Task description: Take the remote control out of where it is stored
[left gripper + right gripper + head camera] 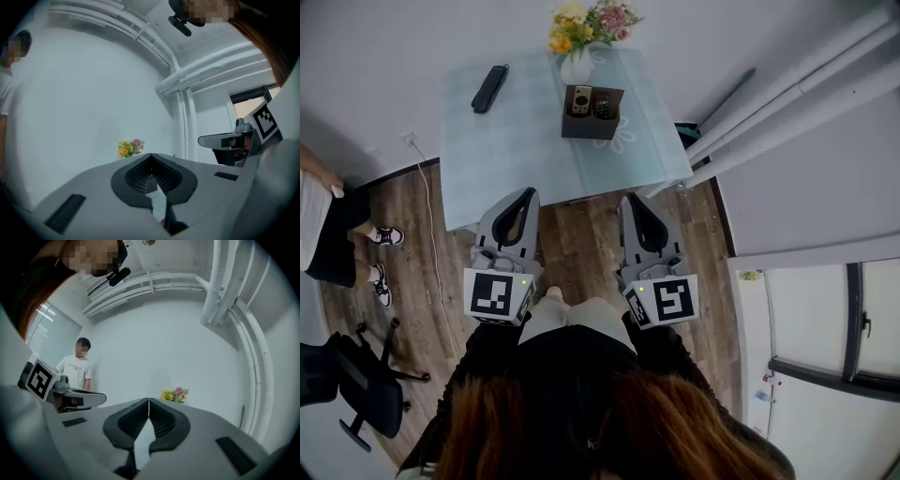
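Head view: I hold two claws, my left claw (pixel 528 193) and my right claw (pixel 630 199). Both are clenched on nothing, and each has black pads in a smooth grey shell. Ahead of them stands one frosted, pale-green glass table (pixel 478 159). Well beyond the tips, nearer my right claw's line, sits one dark square box (pixel 592 127). Two remotes stand upright in it, a gold-faced remote (pixel 581 99) and a dark remote (pixel 602 107). A third, slim black remote (pixel 489 87) lies flat, far beyond my left claw. One white vase (pixel 577 67) stands behind the box.

Left gripper view: my ribbed tips meet; one bunch of flowers (pixel 130 148) shows just up-left of them.

Right gripper view: tips together; flowers just right; one person in a white T-shirt (pixel 75 369) far left.
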A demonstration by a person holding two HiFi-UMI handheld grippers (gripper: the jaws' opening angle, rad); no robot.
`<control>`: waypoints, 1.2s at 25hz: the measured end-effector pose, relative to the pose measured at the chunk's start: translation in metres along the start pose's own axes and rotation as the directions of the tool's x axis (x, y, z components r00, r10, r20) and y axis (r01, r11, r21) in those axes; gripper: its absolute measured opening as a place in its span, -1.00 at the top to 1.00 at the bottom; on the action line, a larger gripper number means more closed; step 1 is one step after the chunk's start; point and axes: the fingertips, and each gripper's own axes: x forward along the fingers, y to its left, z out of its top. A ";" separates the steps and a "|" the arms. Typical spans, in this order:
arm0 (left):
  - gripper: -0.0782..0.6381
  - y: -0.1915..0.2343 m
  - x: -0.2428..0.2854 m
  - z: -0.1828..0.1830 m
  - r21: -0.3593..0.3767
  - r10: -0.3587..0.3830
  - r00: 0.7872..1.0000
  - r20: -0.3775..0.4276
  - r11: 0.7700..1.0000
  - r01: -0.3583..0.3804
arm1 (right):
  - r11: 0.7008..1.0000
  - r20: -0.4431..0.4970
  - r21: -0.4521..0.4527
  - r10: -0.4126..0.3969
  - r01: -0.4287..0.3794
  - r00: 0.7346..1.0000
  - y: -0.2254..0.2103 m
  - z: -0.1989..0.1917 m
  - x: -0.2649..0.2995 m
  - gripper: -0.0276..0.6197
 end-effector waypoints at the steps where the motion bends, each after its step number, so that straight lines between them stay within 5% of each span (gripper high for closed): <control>1: 0.77 0.001 0.002 -0.001 -0.002 0.000 1.000 -0.001 1.000 0.000 | 1.000 -0.004 0.001 0.000 0.000 1.000 -0.001 -0.001 0.002 0.87; 14: 0.77 0.020 0.034 -0.009 -0.010 0.070 0.997 -0.017 0.997 -0.071 | 1.000 0.023 -0.003 0.010 -0.010 1.000 -0.033 -0.013 0.043 0.87; 30: 0.77 0.041 0.169 0.004 -0.004 0.178 0.984 0.000 0.984 -0.178 | 0.984 0.027 0.014 0.176 -0.177 0.984 -0.119 -0.016 0.155 0.87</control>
